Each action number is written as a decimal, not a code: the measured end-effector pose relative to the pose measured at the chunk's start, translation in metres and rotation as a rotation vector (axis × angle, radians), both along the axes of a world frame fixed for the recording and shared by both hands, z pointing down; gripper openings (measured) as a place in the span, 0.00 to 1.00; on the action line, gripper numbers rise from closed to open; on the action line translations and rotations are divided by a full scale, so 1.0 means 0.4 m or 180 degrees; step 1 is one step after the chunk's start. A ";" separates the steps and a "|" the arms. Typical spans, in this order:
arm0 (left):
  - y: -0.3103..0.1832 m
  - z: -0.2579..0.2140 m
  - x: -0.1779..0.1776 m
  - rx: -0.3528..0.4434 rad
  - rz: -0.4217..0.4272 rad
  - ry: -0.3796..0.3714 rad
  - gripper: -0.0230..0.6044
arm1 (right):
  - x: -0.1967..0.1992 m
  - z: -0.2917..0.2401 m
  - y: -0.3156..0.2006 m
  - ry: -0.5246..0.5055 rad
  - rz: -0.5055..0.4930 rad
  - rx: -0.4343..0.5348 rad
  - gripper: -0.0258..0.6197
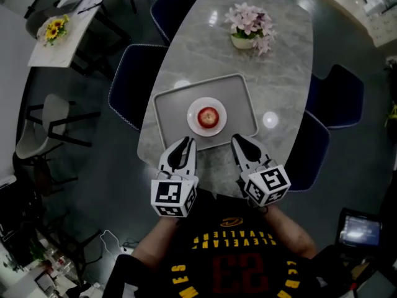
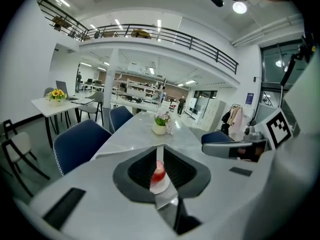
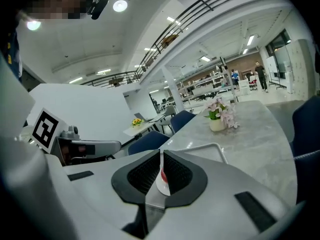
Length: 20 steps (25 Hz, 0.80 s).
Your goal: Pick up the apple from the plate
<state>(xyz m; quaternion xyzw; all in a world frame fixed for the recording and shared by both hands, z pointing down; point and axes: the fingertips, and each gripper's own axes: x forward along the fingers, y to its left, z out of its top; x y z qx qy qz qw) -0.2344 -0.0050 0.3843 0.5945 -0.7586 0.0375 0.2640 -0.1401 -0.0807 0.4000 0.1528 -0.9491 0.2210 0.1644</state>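
Left gripper and right gripper closed to a slit, short of the tray

Left gripper (image 1: 184, 144) and right gripper (image 1: 239, 140) sit side by side over the near edge of the table (image 1: 279, 54), one in each of the person's hands. Each carries one marker cube, two in all. In each gripper's own view the jaws stand almost together, with only a thin gap between the dark pads, and nothing is held in either one.

One red apple (image 1: 208, 115) sits on one small white plate (image 1: 193, 121), ahead of the two grippers and between their lines of sight; it shows through the narrow gap in both gripper views. The plate rests in the middle of one grey tray (image 1: 167, 110), whose near rim lies just beyond the jaw tips. Neither gripper touches the tray, plate or apple.

Farther ahead, past the tray, stands one pot of pink flowers (image 1: 249, 28). Four dark blue chairs (image 1: 133, 82) ring the table, two to the left of the grippers and two to the right
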 end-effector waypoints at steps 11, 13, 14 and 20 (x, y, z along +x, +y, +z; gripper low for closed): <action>-0.059 0.230 -0.069 -0.0590 0.0233 0.0759 0.17 | -0.017 0.175 -0.086 0.0400 0.0298 -0.0462 0.15; -0.059 0.268 -0.086 -0.0707 0.0213 0.0820 0.17 | -0.020 0.206 -0.095 0.0494 0.0318 -0.0479 0.15; -0.060 0.282 -0.093 -0.0761 0.0218 0.0832 0.17 | -0.021 0.219 -0.099 0.0539 0.0327 -0.0487 0.15; -0.067 0.351 -0.124 -0.0911 0.0164 0.1198 0.17 | -0.032 0.300 -0.112 0.0748 0.0406 -0.0659 0.15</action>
